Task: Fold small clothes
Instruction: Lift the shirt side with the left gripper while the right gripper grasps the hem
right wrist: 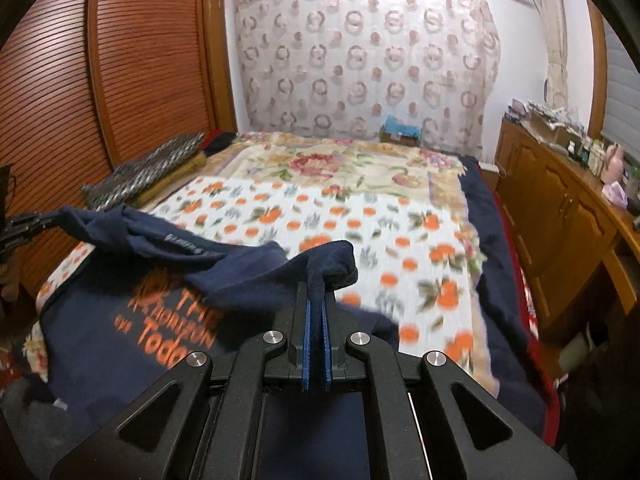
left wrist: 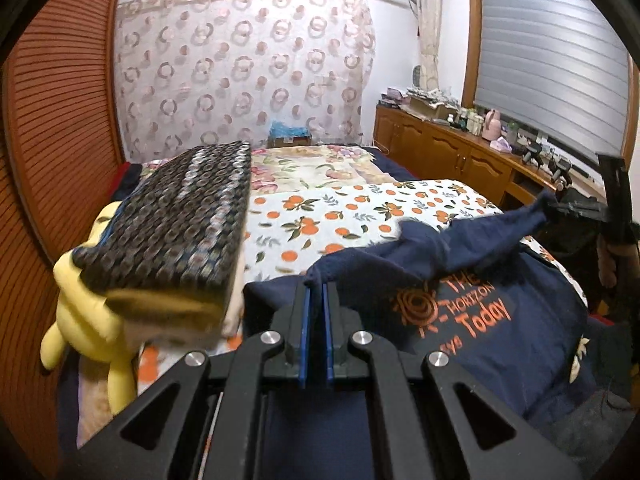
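Navy fabric of a T-shirt [left wrist: 500, 320] is spread over the near end of the bed [left wrist: 360, 216], low and right of centre in the left wrist view and lower left in the right wrist view. Its upper edge is lifted off the bedcover and stretched between the two tools. The left tongs [left wrist: 315, 292] are clenched on a fold of that edge at the bottom centre of their own view; the right tongs [right wrist: 316, 300] are likewise clenched on a navy fold at the bottom centre of theirs, and are seen again at the right edge of the left wrist view, gripping a pulled-out corner.

Orange print is seen on the shirt: "THE", "HORIZON" and "Today" can be read, beside a ring-shaped orange emblem; smaller lettering is too blurred to read.

An orange-fruit bedcover [right wrist: 360, 232] lies under the shirt, with a floral blanket [right wrist: 340, 160] beyond it. Just left of the left tongs a dark, ring-patterned cushion [left wrist: 176, 216] rests on a yellow soft toy [left wrist: 88, 320], close to the shirt's left edge. A slatted wooden wardrobe [right wrist: 120, 60] fills the left side, a circle-patterned curtain [left wrist: 248, 64] hangs at the top centre, and a cluttered wooden cabinet [left wrist: 452, 148] runs along the right under a window blind [left wrist: 552, 60].
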